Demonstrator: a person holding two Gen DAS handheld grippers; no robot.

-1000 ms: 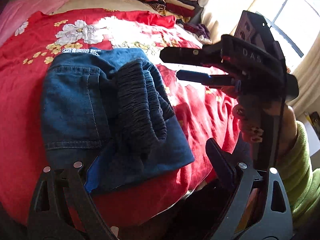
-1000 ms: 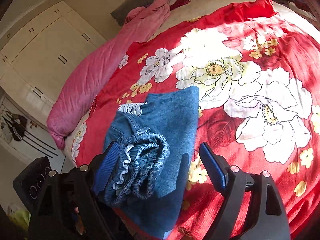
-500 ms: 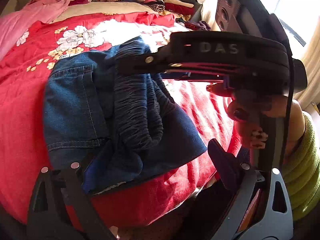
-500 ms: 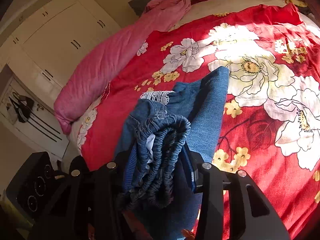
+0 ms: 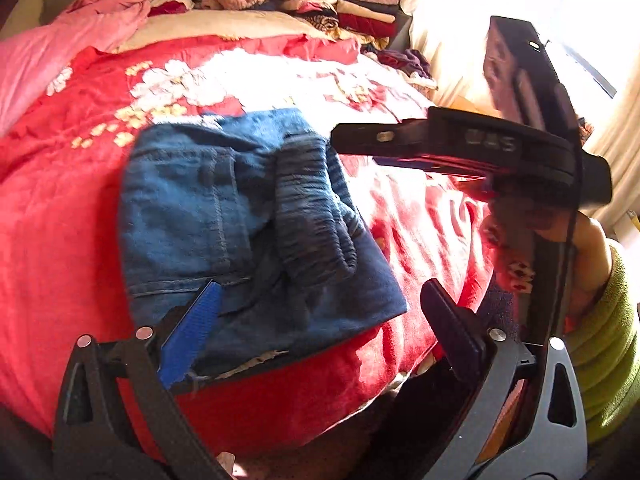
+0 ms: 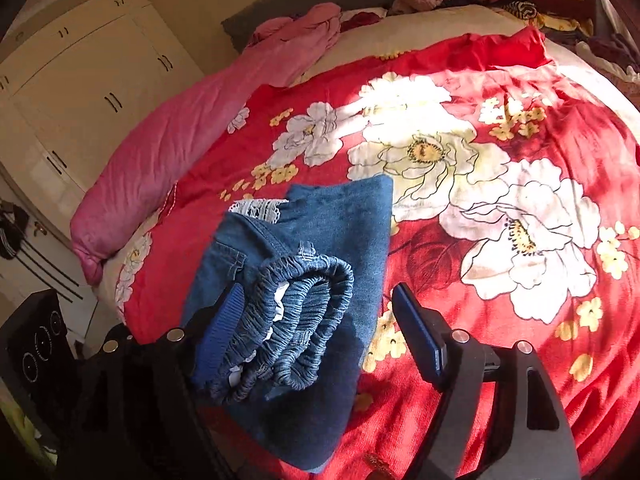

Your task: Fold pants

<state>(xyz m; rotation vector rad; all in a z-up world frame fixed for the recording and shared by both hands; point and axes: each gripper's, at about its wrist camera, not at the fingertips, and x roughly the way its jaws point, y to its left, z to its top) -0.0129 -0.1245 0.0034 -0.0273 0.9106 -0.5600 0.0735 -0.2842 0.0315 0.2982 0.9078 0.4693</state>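
On bed [image 6: 520, 120], jeans [image 6: 340, 240] lying folded, waistband [image 6: 296, 320] sitting between right gripper [image 6: 320, 328] fingers, spread wide; left gripper [image 5: 320, 328] also gaping, empty.

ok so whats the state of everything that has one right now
pants: folded into a compact bundle, lying on the bed
elastic waistband: bunched on top of the bundle
left gripper: open, holding nothing
right gripper: open, straddling the waistband
wardrobe doors: closed
red floral blanket: spread over the bed
clothes pile: folded and stacked by the window
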